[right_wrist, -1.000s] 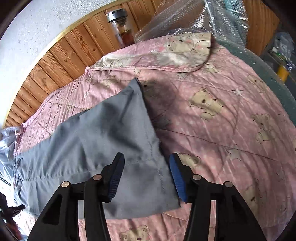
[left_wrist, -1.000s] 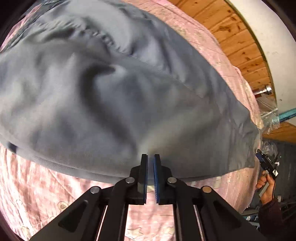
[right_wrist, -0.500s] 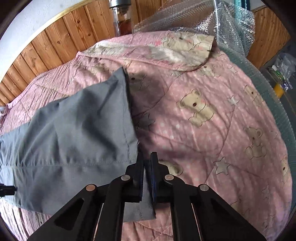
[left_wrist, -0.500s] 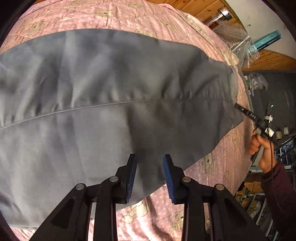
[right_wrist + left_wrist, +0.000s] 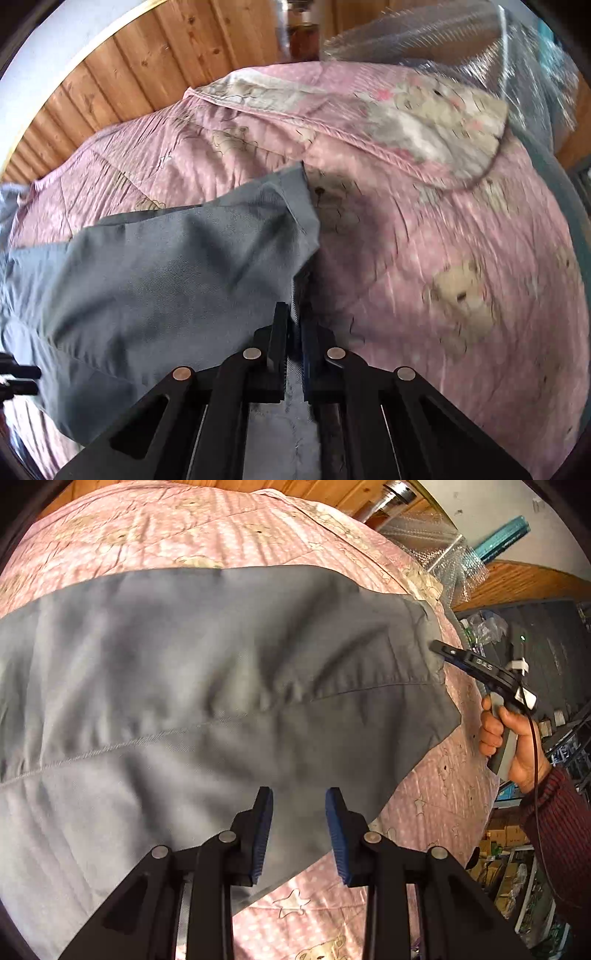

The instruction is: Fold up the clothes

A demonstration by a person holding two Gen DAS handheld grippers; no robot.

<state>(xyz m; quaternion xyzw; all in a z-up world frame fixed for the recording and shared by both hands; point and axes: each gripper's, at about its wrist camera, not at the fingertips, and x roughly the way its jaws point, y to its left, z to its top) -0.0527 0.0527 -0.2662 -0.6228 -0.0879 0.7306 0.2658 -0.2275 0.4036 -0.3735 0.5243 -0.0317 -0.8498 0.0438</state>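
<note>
One corner of grey garment (image 5: 155, 266) pinched in right gripper (image 5: 294, 332); left gripper (image 5: 299, 805) gaping. Grab near edge, lift evenly.

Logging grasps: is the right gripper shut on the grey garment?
Yes. The right gripper is shut, with the grey garment pinched between its pads.

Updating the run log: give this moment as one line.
left gripper: open over grey garment | right gripper: shut on garment edge | pink quilt underneath
</note>
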